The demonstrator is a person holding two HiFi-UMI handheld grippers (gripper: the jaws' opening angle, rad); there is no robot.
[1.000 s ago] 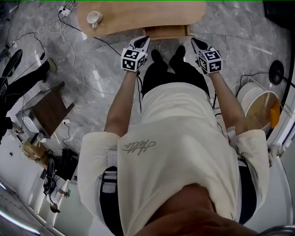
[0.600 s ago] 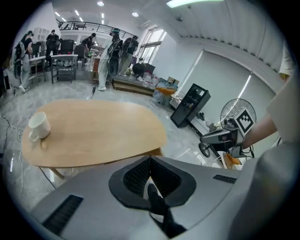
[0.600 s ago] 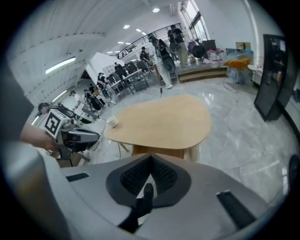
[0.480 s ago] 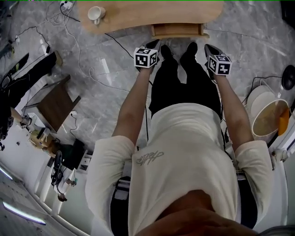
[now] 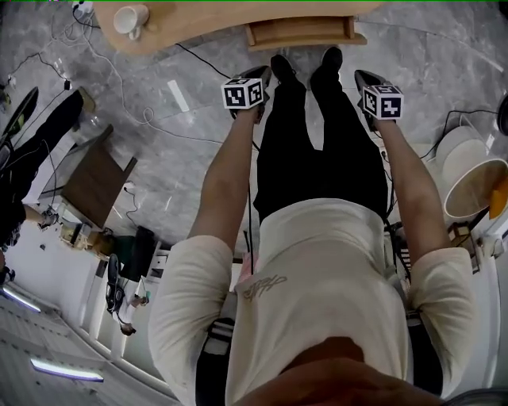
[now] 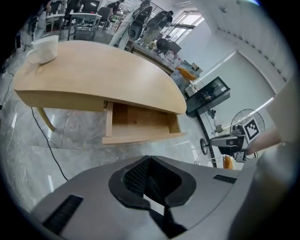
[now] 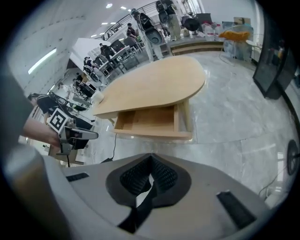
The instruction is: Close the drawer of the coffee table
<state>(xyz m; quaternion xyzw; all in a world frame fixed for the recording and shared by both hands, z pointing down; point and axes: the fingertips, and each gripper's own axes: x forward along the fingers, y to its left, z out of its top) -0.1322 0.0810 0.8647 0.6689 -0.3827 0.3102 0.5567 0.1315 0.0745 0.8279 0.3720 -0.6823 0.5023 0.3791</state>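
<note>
A person stands on the marble floor point(image 5: 182, 135) with both forearms stretched forward and down, a gripper in each hand on either side of the legs. The left gripper point(image 5: 259, 78) and right gripper point(image 5: 362, 78) both point toward the coffee table point(image 5: 206, 28), well short of it, each clenched with nothing between its jaws. The drawer point(image 5: 305, 33) hangs pulled out from under the pale wooden worktop point(image 6: 93, 70), its front facing the person and its long axis running along the table's near edge; its inside shows bare wood. A white cup point(image 5: 129, 17) sits on the worktop's left end. Cursive script on the person's shirt point(image 5: 317, 262) cannot be read.
</note>
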